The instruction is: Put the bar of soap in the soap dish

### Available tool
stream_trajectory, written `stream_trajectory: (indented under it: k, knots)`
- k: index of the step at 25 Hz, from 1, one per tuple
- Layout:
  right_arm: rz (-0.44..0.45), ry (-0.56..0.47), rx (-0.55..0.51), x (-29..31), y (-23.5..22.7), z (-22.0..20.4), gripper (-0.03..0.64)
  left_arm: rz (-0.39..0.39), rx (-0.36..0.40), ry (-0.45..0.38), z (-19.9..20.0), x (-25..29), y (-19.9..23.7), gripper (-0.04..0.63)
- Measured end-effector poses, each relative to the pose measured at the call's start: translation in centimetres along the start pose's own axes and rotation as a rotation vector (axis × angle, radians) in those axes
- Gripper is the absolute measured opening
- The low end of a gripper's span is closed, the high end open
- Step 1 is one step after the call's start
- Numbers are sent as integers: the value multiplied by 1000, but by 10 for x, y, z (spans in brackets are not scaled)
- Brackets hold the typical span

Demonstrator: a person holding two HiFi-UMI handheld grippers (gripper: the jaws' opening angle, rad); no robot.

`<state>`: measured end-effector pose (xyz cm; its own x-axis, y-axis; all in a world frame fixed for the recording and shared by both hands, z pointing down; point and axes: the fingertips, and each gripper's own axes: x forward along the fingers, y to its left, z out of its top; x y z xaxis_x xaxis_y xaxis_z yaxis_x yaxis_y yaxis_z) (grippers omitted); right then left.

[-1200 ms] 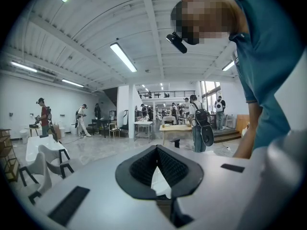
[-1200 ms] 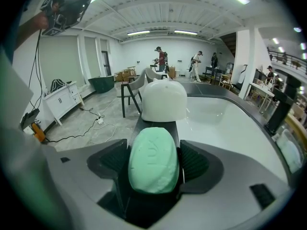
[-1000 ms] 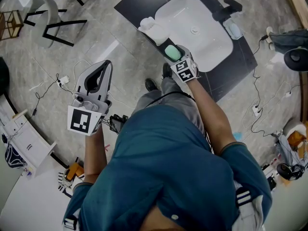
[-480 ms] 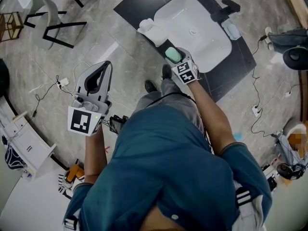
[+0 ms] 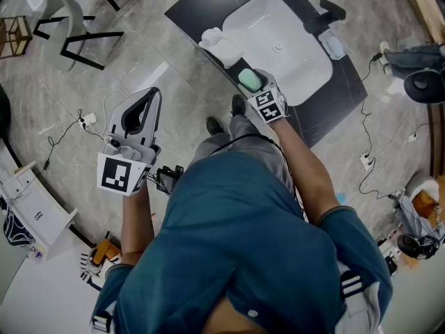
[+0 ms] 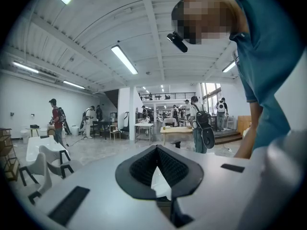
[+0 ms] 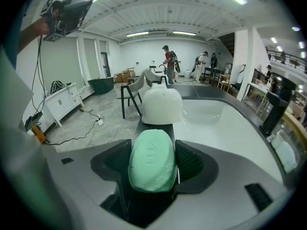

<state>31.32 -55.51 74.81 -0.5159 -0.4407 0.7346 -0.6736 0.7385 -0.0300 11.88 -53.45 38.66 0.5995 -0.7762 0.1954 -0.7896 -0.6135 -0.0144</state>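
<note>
Fingers point(image 7: 191, 161) of the right gripper point(image 7: 152, 164) are clamped on the green bar of soap point(image 7: 151, 160) in the right gripper view, one ribbed pad on each side. Those jaws have just been closing, with the soap between them. Dead ahead sits the white soap dish point(image 7: 162, 104) on the dark counter point(image 7: 201, 92), and the soap is short of it, not touching. The white sink point(image 7: 225, 128) lies to the dish's right.

Over to the left gripper view: the left gripper point(image 6: 157, 150) has its tips pressed together with nothing between them, and it points out across a hall with tables and people.

Head view now: the right gripper holds the soap at the counter's near edge, near the dish. The left one hangs over the grey floor point(image 5: 90, 96), well apart from the counter, and the black faucet point(image 5: 325, 14) stands at the sink's far side
</note>
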Motion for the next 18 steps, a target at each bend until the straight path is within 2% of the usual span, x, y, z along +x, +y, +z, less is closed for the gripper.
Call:
stream_trajectory:
  k: [18]
  knots:
    - [-14, -22, -77, -14, 1, 38, 296, 57, -21, -61, 1, -28, 16, 3]
